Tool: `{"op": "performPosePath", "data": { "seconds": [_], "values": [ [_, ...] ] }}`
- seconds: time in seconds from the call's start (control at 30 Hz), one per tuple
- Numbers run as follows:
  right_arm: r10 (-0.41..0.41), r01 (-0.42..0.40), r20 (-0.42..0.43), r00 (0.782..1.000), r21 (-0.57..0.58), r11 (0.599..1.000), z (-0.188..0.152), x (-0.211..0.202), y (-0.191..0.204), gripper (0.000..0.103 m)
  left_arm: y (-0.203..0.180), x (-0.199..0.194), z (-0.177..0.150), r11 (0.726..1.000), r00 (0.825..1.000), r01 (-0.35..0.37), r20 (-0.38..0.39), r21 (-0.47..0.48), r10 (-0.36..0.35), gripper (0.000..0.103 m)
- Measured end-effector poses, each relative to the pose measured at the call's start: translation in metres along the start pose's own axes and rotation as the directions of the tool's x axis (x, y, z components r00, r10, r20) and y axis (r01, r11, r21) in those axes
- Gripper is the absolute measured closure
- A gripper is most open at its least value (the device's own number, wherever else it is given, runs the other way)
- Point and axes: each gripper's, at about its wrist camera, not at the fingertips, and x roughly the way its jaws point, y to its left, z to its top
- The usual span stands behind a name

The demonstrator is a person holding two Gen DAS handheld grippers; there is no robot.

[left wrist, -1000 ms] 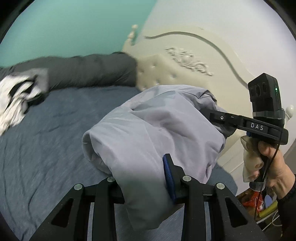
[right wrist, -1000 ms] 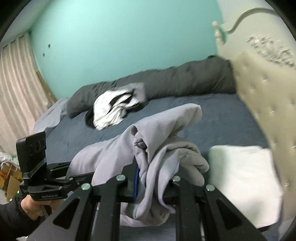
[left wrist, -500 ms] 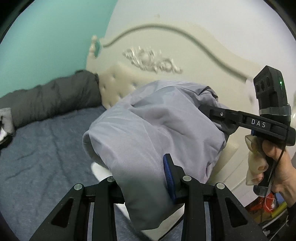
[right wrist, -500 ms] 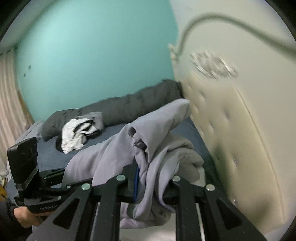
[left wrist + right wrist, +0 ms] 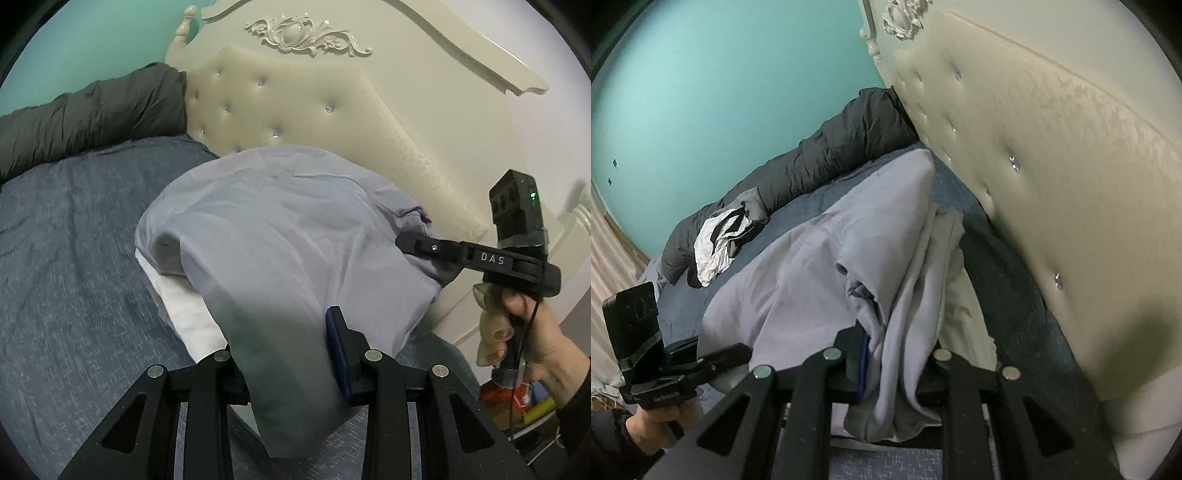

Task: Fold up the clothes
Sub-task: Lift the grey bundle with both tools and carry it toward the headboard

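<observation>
Both my tongs pinch the folded lavender garment (image 5: 280,236): left gripper (image 5: 291,354) at 6 o'clock, right gripper (image 5: 897,363) likewise. It hangs over a white folded piece (image 5: 184,306) near the headboard (image 5: 332,122) at 12. I judge stacking: lower squarely, then release.

A pale lavender-grey garment (image 5: 280,236), plain and unpatterned, lies over a white folded cloth (image 5: 184,306). The bed sheet (image 5: 66,258) beneath is heathered denim blue with fine lighter flecks. A dark charcoal duvet (image 5: 92,110) runs along a plain turquoise wall (image 5: 720,92). The tufted headboard (image 5: 314,122) is cream with small silvery buttons, topped by an ivory carved scroll ornament (image 5: 306,33). Both the left gripper (image 5: 284,354) and the right gripper (image 5: 894,354) are matte black, each with a blue pad on one finger and silver bolt heads. A crumpled black-and-white garment (image 5: 720,243) lies on the duvet. A beige curtain (image 5: 602,266) edges the right wrist view.
</observation>
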Motion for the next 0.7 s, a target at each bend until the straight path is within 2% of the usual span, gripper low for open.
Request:
{"op": "performPosePath", "data": {
  "seconds": [0.13, 0.37, 0.57, 0.63, 0.7],
  "values": [
    [0.032, -0.032, 0.015, 0.999, 0.041, 0.999, 0.000, -0.007, -0.003, 0.088, -0.002, -0.013, 0.000, 0.999, 1.000, 0.024, 0.002, -0.027, -0.024, 0.068],
    [0.012, -0.009, -0.053, 0.998, 0.063, 0.998, -0.009, -0.002, -0.009, 0.088, 0.008, -0.022, -0.003, 0.991, 0.996, 0.079, -0.027, -0.106, -0.082, 0.068],
    [0.013, -0.009, -0.050, 0.999, 0.078, 0.997, -0.014, -0.008, -0.013, 0.086, 0.016, -0.045, -0.004, 0.988, 0.995, 0.090, -0.028, -0.129, -0.095, 0.066],
    [0.000, 0.003, -0.048, 0.999, 0.072, 0.997, -0.014, -0.009, -0.011, 0.083, 0.018, -0.054, -0.004, 0.986, 0.995, 0.092, -0.025, -0.136, -0.096, 0.066],
    [-0.025, 0.028, -0.042, 0.999, 0.072, 0.997, -0.012, -0.011, -0.010, 0.075, 0.020, -0.069, -0.005, 0.992, 0.998, 0.061, -0.002, -0.114, -0.061, 0.066]
  ]
}}
